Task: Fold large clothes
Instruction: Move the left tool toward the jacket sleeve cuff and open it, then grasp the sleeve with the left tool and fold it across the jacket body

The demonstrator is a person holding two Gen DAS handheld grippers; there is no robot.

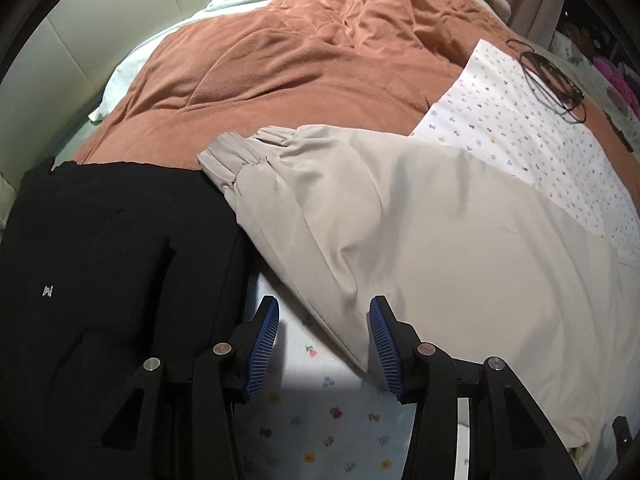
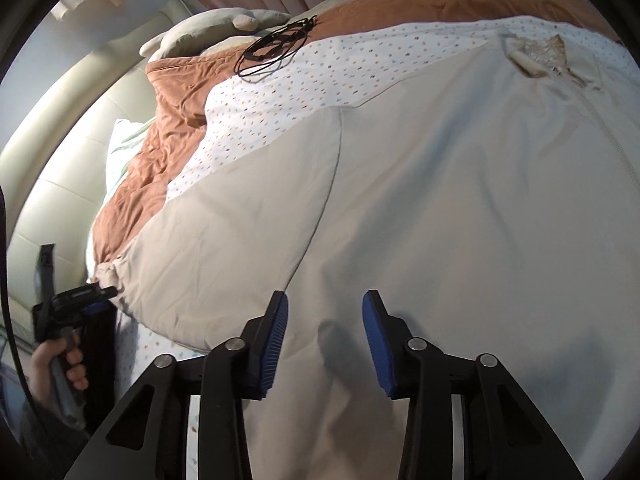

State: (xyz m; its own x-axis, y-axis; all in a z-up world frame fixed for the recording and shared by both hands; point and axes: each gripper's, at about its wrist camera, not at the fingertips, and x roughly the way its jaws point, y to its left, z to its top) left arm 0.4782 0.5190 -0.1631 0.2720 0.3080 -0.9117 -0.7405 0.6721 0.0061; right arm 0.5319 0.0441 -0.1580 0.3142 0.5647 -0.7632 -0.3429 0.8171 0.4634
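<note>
A large beige jacket (image 2: 420, 184) lies spread flat on the bed, its zipper and collar (image 2: 552, 56) at the far right. One sleeve with a gathered cuff (image 1: 240, 156) runs out to the left, and its lower edge passes between my left fingers. My left gripper (image 1: 324, 316) is open and empty, low over the sleeve's edge; it also shows at the far left of the right wrist view (image 2: 90, 298). My right gripper (image 2: 325, 312) is open and empty just above the jacket's body.
A black folded garment (image 1: 100, 260) lies left of the sleeve. Under the jacket is a white flower-print sheet (image 1: 520, 120), and behind it a rust-brown blanket (image 1: 280, 60). A coiled black cable (image 2: 276, 44) lies on the sheet. A padded headboard (image 2: 52, 180) stands at the left.
</note>
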